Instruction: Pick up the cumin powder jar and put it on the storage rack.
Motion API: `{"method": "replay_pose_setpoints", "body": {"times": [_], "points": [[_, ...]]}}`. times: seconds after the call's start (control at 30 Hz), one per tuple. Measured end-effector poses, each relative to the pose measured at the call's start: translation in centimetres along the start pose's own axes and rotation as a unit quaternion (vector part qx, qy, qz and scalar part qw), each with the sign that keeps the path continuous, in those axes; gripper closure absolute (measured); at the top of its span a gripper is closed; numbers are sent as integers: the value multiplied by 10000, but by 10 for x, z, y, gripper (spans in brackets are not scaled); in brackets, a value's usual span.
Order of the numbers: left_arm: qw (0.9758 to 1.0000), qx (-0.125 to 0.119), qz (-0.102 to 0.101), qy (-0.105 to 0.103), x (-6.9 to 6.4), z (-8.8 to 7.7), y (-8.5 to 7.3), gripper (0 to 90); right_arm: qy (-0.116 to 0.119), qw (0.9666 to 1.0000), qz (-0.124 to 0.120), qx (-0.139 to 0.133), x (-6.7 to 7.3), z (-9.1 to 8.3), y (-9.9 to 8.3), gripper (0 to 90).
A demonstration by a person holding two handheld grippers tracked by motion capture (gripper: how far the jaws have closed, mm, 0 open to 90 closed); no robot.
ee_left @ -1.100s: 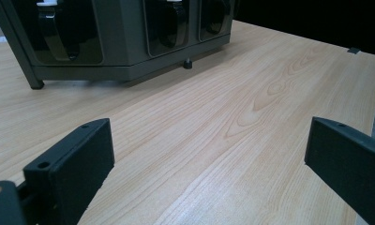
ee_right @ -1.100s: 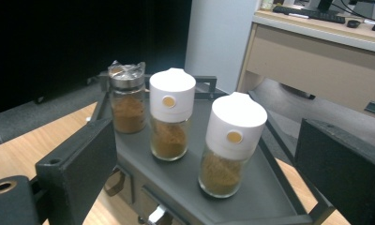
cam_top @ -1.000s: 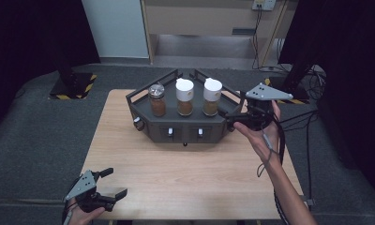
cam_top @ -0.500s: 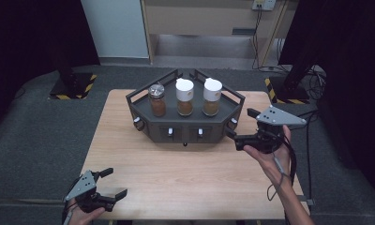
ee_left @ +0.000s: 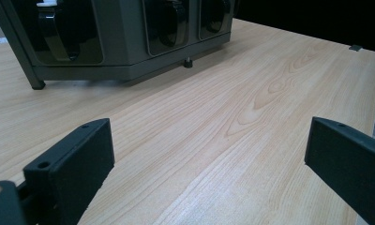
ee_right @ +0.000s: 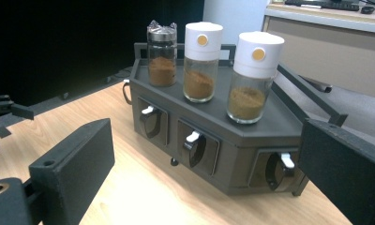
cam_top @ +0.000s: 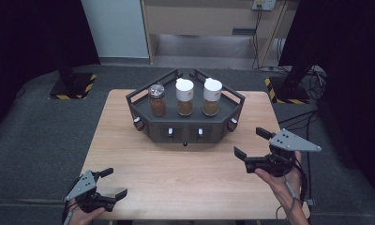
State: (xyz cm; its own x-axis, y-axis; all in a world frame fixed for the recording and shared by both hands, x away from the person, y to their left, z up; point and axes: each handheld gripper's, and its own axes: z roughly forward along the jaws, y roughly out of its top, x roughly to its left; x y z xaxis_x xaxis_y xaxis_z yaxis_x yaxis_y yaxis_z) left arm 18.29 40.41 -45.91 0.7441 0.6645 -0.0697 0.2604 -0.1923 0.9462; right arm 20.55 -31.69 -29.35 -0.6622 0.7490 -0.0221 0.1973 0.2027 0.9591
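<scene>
A dark grey spice rack (cam_top: 185,129) stands at the back middle of the wooden table (cam_top: 176,173). On its top stand a metal-capped jar (cam_top: 157,101) and two white-capped jars (cam_top: 184,97) (cam_top: 212,96), all holding brown powder. My right gripper (cam_top: 250,142) hovers to the right of the rack's front. It is open; its jaws have just widened a little, and nothing is between them. In the right gripper view the rack (ee_right: 223,140) and its jars (ee_right: 161,54) (ee_right: 202,61) (ee_right: 254,75) lie ahead of that gripper (ee_right: 206,140). My left gripper (cam_top: 115,182) is open at the table's near left corner.
Small levers (ee_right: 193,137) sit in the rack's front recesses. In the left gripper view, bare wood lies between the left gripper (ee_left: 209,150) and the rack (ee_left: 124,51). Black stands with striped bases (cam_top: 72,86) and cables (cam_top: 312,79) are on the floor behind the table.
My right gripper has drawn back from beside the rack's right end toward the near right side of the table and sunk lower. The left gripper has stayed put.
</scene>
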Motion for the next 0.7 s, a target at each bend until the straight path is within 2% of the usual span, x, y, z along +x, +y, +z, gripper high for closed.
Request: {"method": "replay_pose_setpoints", "body": {"times": [0.33, 0.7], "points": [[10000, 6, -4, 7, 0, 0, 0, 7, -61, 9999, 148, 17, 4, -16, -30, 27], [10000, 5, -6, 15, 0, 0, 0, 7, -156, 9993, 334, 68, 5, -19, -62, 11]]}}
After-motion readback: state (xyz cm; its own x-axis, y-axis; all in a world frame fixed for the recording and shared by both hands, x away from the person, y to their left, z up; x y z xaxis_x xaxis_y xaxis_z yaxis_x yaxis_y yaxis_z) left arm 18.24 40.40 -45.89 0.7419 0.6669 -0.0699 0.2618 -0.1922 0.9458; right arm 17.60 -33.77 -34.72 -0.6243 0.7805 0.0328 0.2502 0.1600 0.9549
